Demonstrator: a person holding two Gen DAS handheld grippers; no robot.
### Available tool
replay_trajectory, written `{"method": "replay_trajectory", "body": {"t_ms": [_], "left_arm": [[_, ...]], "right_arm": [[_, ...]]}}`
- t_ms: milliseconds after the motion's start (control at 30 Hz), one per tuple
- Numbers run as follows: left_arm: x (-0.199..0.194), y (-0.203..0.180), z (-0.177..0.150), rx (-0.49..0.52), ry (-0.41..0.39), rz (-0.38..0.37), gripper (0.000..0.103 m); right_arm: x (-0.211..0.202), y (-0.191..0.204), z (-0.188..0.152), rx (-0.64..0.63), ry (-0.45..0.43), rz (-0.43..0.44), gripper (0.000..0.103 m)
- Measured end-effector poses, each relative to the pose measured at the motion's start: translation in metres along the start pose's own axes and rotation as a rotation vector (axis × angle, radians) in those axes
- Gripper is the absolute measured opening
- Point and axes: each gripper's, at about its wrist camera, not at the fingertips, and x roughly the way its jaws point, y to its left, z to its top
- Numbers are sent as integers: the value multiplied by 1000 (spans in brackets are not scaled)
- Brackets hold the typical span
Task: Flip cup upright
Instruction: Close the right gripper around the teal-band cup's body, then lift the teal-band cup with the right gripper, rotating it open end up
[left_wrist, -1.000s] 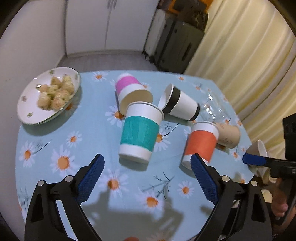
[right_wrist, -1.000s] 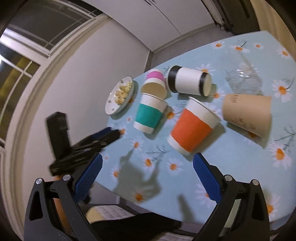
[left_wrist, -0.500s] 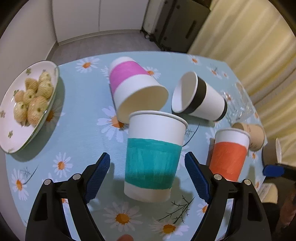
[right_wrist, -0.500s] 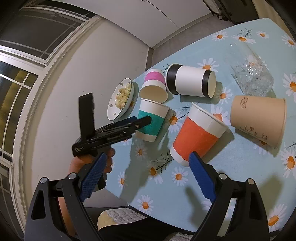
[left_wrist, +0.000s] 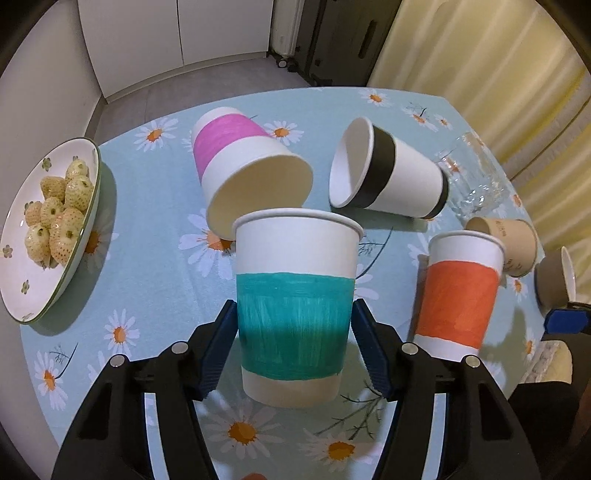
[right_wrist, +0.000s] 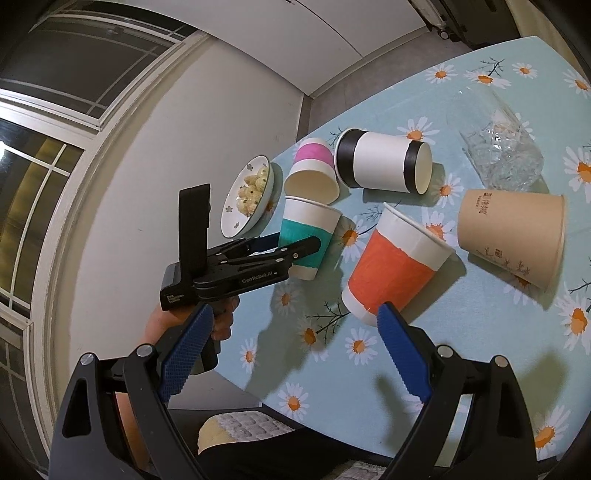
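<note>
Left gripper (left_wrist: 294, 345) — jaws parted, straddling the teal-banded cup (left_wrist: 295, 306) at its painted band; the blue pads sit just beside the wall on either side, and whether they touch it yet cannot be told from the wrist view. The cup stands rim-up, long axis vertical, dead ahead between the fingers.

Right gripper (right_wrist: 291, 354) — jaws wide apart, holding nothing, hovering near the table's front edge; the orange-banded cup (right_wrist: 395, 269), also rim-up, stands just ahead of its right finger.

Cups lying on their sides, farther out:
- pink-banded cup (left_wrist: 245, 170), mouth toward the left gripper, touching or just behind the teal cup's rim;
- black-banded cup (left_wrist: 391, 175), axis running left to right;
- brown kraft cup (right_wrist: 513, 236), nearest the right gripper — printed characters and a small motif, not legible.

Writing: "GenRobot.AI" on the left gripper's body in the right wrist view.

Also present: glass tumbler (right_wrist: 498, 147); plate of pale strawberries (left_wrist: 48, 229); daisy-print tablecloth (left_wrist: 155, 280).
</note>
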Motion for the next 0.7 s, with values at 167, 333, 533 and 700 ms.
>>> {"method": "replay_trajectory", "body": {"t_ms": [167,333,533,700], "left_arm": [[-21,-5,-7,-33,-11,-24,61],[-39,-10,-31,-133,-16,-99,61],[-52,-26,-70,-284,-39,-179,61],[-58,-47,-96,-347,-79,-174,61]], "right_arm": [[-7,-5,-4,18,-1,31,90],[-18,-7,-9,33,-3,52,90],[-29,-17,-22,63,13,69,90],[-38,-23,-35,79,9,59,90]]}}
